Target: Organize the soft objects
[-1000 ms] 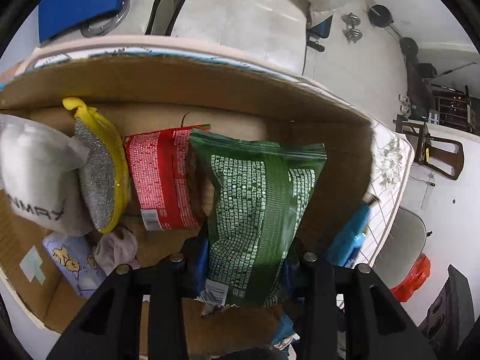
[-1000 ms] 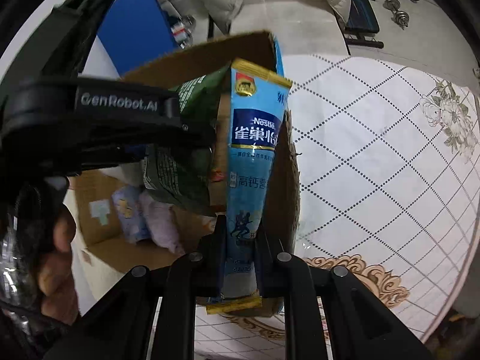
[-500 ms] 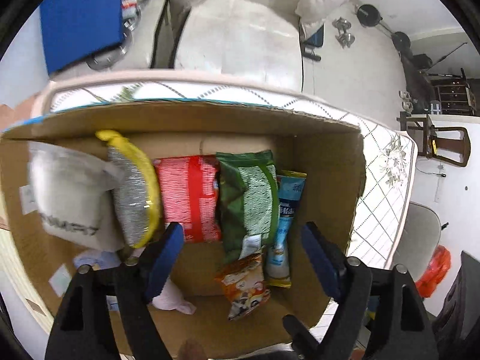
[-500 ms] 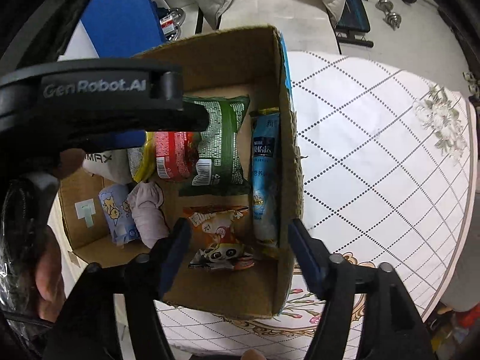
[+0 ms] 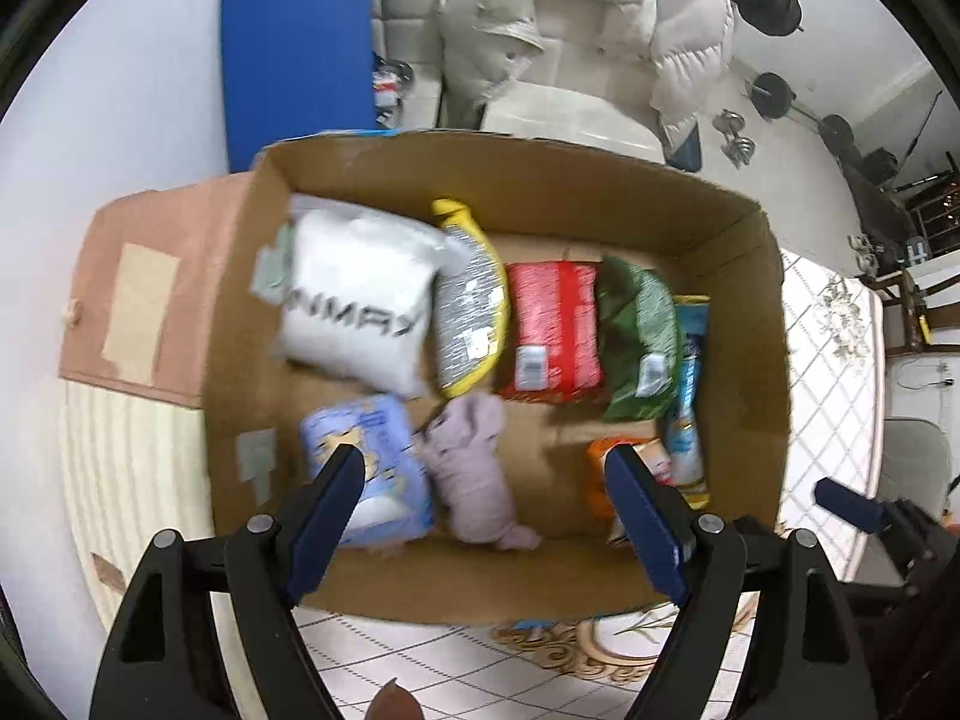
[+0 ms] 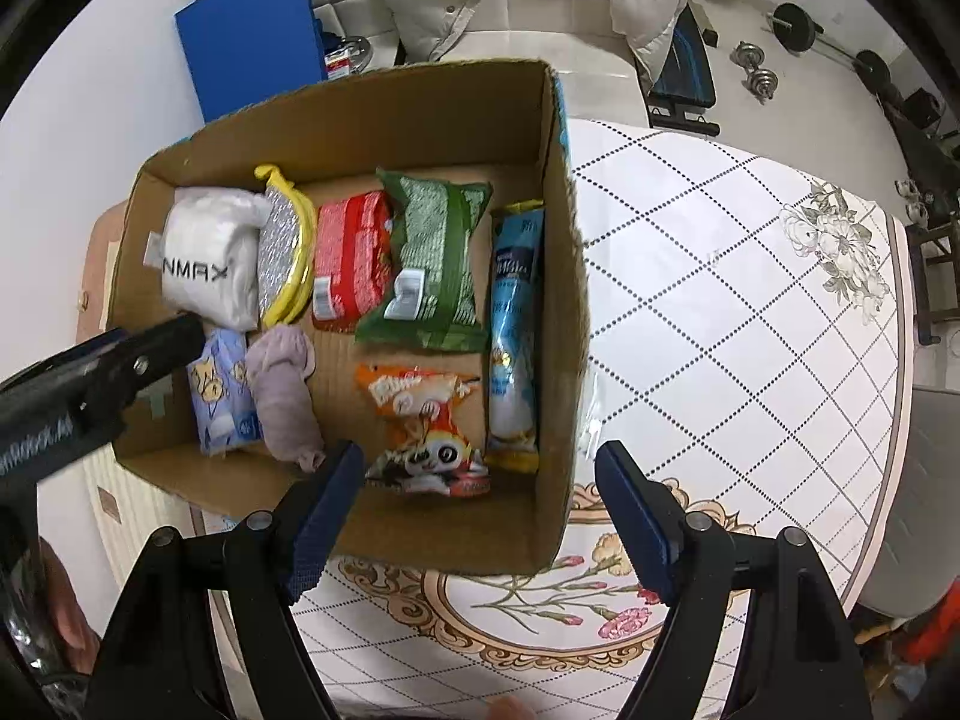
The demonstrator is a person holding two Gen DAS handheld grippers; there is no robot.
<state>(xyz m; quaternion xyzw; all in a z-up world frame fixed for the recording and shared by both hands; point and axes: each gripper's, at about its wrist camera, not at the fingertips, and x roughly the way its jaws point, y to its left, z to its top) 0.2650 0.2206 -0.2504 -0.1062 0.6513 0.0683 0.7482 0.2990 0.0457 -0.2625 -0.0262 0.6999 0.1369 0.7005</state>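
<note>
Now both tongs hang spread and empty above the cardboard box (image 6: pixel 558 300). Ahead of the right tongs (image 6: pixel 480 510) lie the orange snack bag (image 6: pixel 420 414) and blue packet (image 6: pixel 513 324); ahead of the left tongs (image 5: pixel 486 516), the purple cloth (image 5: pixel 474 468) and green bag (image 5: pixel 639 342).

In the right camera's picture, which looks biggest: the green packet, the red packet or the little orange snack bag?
1. Green packet, largest.
2. Red packet and orange snack bag look alike; the orange one lies nearer the camera, so I won't rank them.
</note>
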